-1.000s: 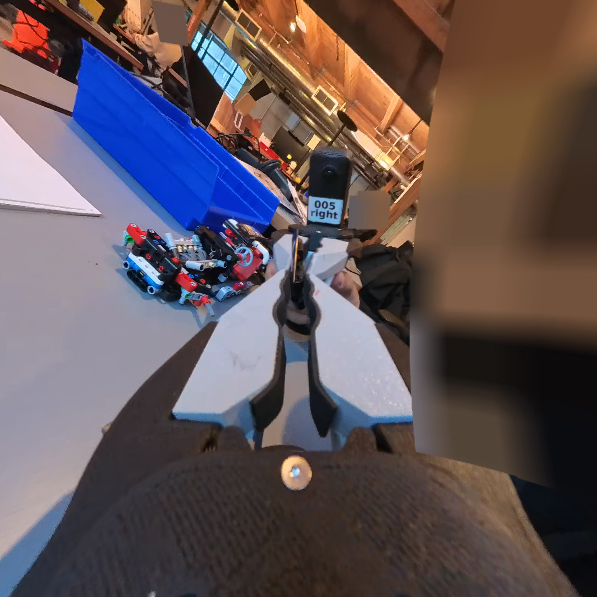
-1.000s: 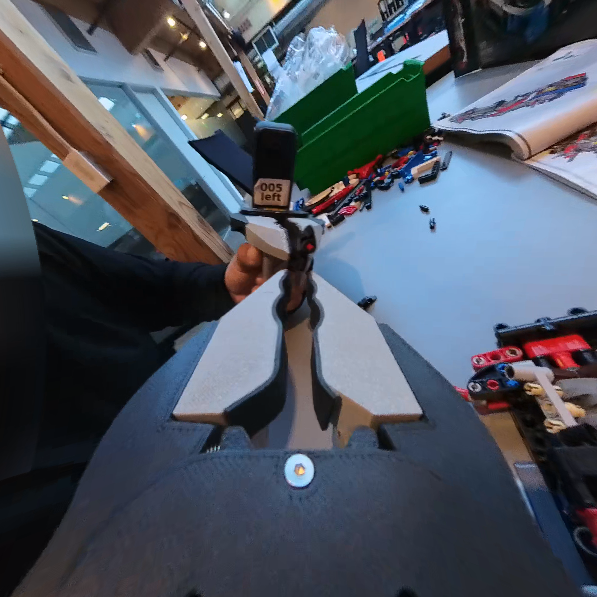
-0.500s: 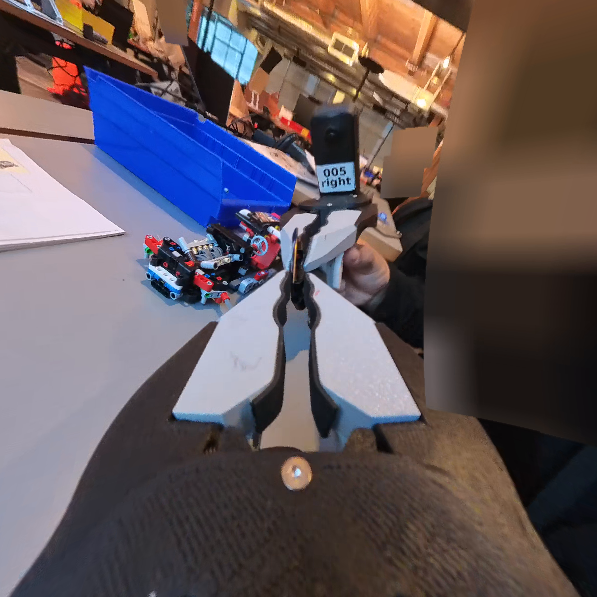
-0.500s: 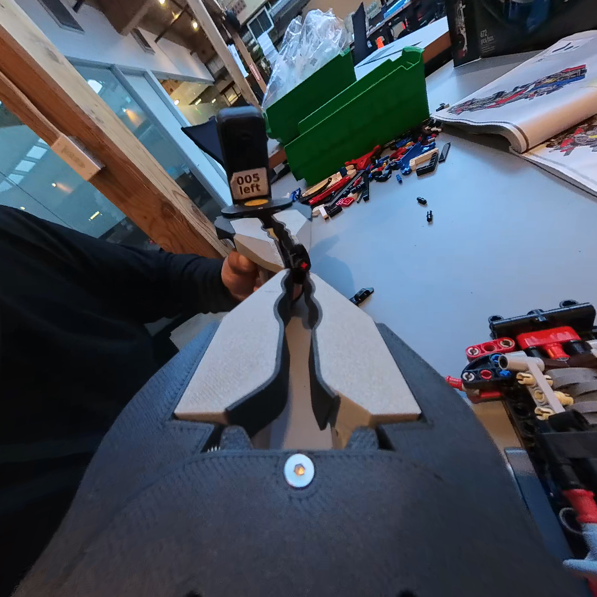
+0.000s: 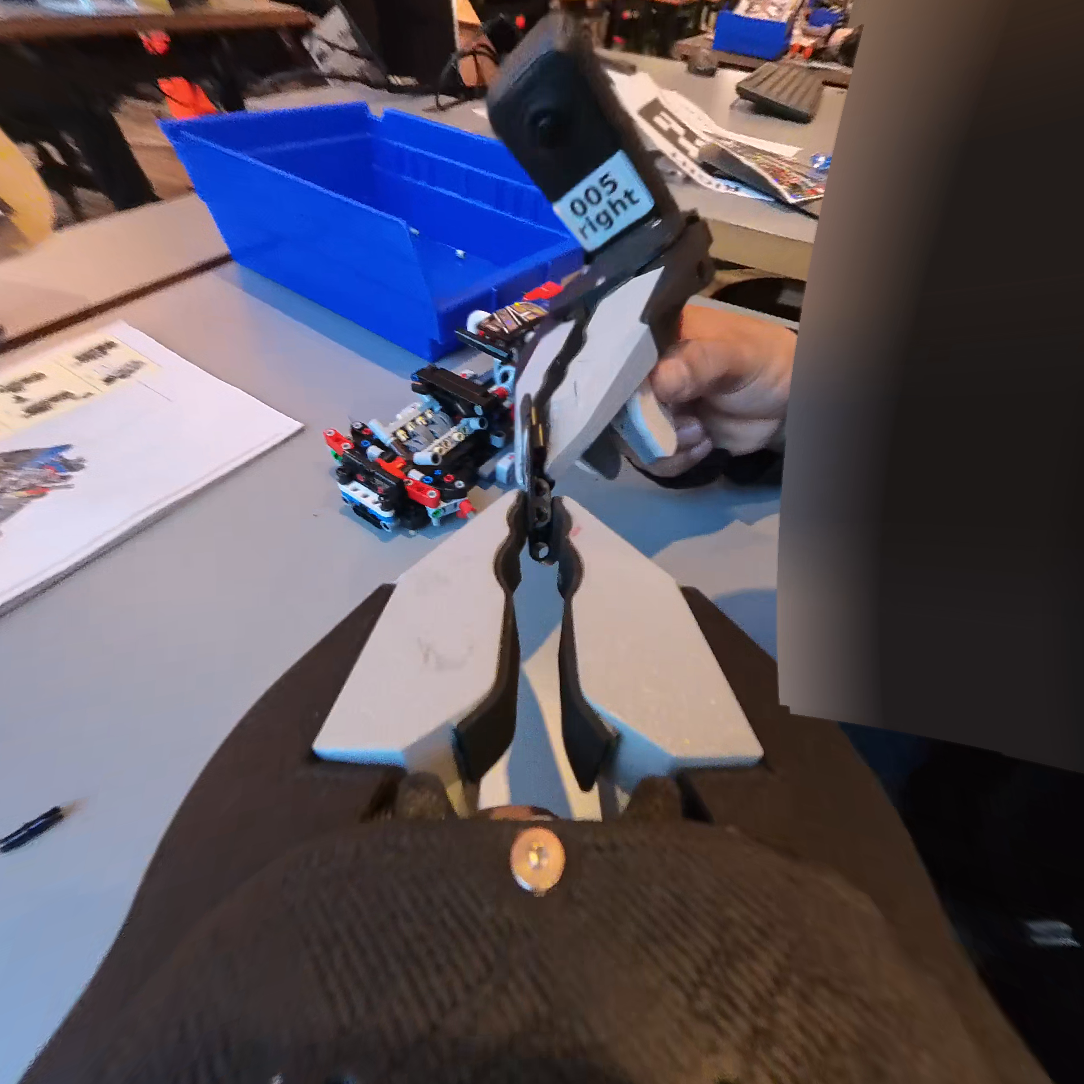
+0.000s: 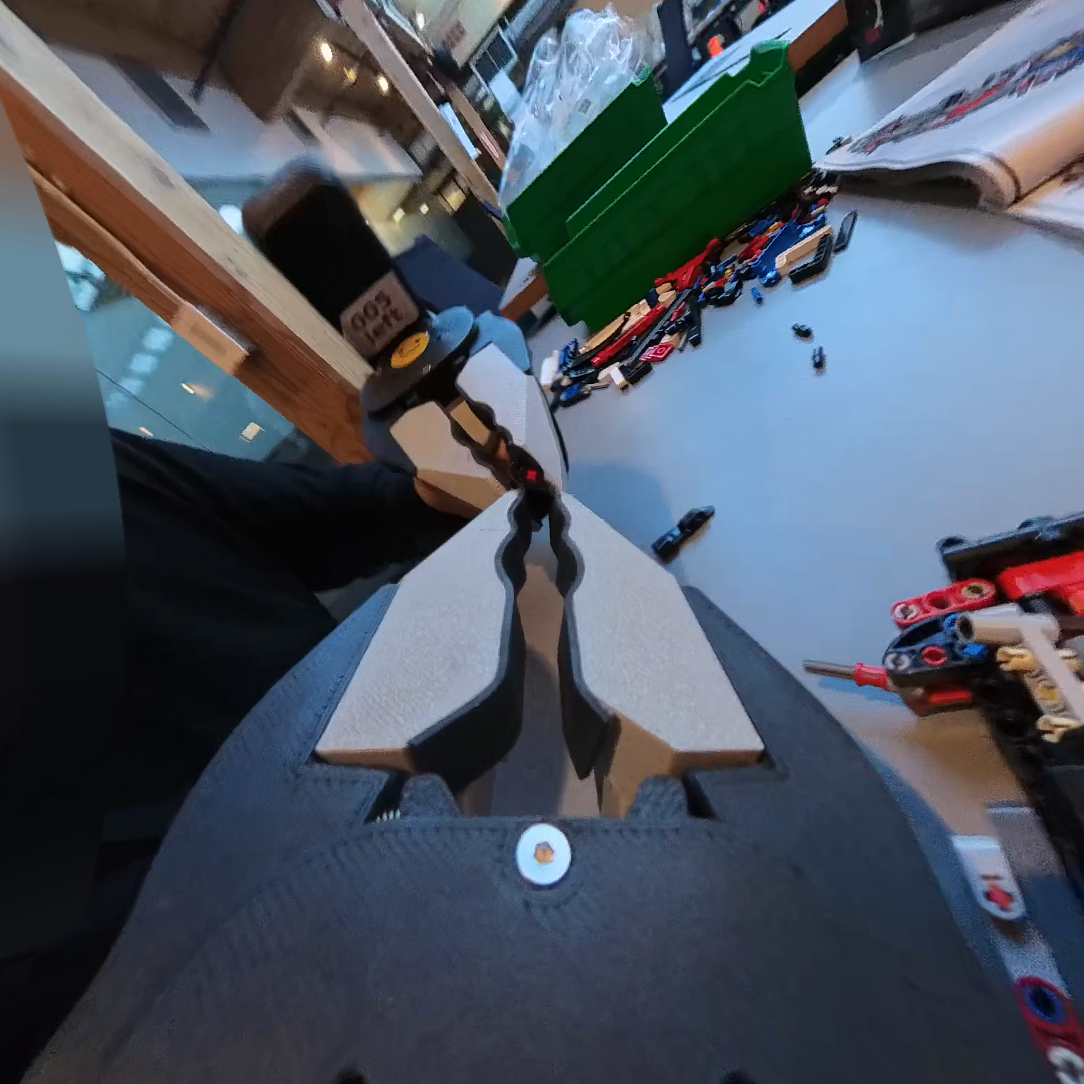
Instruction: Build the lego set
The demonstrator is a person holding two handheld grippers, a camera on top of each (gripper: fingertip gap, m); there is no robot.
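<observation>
Grey table (image 5: 176,616), wood beam (image 6: 193,264), glass wall (image 6: 176,375)

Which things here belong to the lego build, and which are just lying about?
In the job:
left claw and right claw, both gripping one small black piece
half-built model
loose bricks
instruction booklet

Lying about:
blue bin
green bins

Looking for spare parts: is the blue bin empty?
Seemingly empty: the blue bin shows only bare blue floor; its near-wall corner is hidden.

A grey table (image 5: 176,674) is bearing a blue bin (image 5: 375,223); a part-built lego model (image 5: 422,457) is sitting just before it; an open booklet (image 5: 117,434) is lying nearby; loose pieces (image 6: 692,317) are lying beside a green bin (image 6: 674,193).
</observation>
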